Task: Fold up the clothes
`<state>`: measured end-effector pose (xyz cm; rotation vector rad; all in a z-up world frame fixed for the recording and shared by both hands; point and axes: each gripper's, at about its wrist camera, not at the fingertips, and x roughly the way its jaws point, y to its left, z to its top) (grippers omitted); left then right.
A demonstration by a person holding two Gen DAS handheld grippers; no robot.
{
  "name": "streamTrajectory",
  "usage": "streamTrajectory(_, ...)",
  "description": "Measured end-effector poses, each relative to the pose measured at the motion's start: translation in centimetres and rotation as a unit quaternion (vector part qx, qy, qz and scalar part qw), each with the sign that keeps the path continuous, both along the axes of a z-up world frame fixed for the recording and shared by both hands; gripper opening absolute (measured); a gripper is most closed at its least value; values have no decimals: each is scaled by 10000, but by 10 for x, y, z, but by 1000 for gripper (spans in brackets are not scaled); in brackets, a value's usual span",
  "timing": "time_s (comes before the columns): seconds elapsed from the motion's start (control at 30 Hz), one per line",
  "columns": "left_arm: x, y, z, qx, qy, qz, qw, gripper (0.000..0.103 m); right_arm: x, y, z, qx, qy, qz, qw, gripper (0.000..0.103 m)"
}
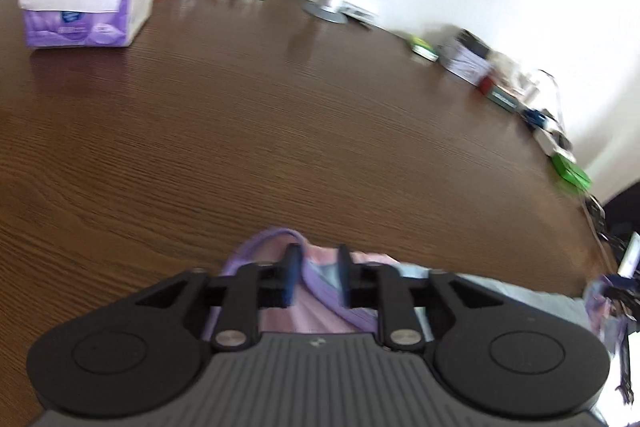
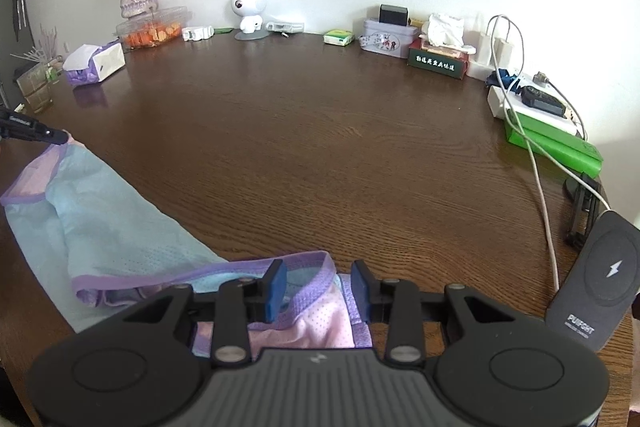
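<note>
The garment (image 2: 120,227) (thin, limp mesh, likely light) lies along the bench's (image 2: 320,147) near edge, best taken by its purple binding, which both the left tongs (image 1: 318,277) and right tongs (image 2: 318,289) straddle narrowly without pinching.

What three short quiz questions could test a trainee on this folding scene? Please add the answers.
1. True or false: the pastel pink-and-blue mesh garment with purple trim lies on the brown wooden table.
2. Which object stands closest to the right gripper? A: black wireless charger stand; B: vase of flowers; C: purple tissue pack.
3. What colour are the pads on the right gripper's fingers?
Key: 1 true; 2 A; 3 blue.
</note>
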<state>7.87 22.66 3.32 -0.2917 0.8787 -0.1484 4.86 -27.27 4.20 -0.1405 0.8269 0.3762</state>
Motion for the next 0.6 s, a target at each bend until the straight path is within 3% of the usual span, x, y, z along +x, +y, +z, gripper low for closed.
streamTrajectory(0.03, -1, -4, -1, 37, 1, -53, 10000, 24, 3, 1, -3, 20, 22, 2, 10000, 30)
streamTrajectory(0.1, -1, -9, -2, 105, 10, -122, 9999, 13, 7, 4, -7, -9, 27, -54, 10000, 6)
streamTrajectory(0.23, -1, -9, -3, 170, 33, 58, 9998, 3, -20, 14, 9, -185, -474, -228, 9984, 3)
streamTrajectory(0.37, -2, -7, -3, 211, -45, 229, 9995, 2, -74, 11, 27, -141, -957, -602, 9935, 3)
streamTrajectory(0.6, 4, -1, -3, 294, -60, 477, 9984, 2, -122, 10, -14, 28, -676, -1300, 9892, 3)
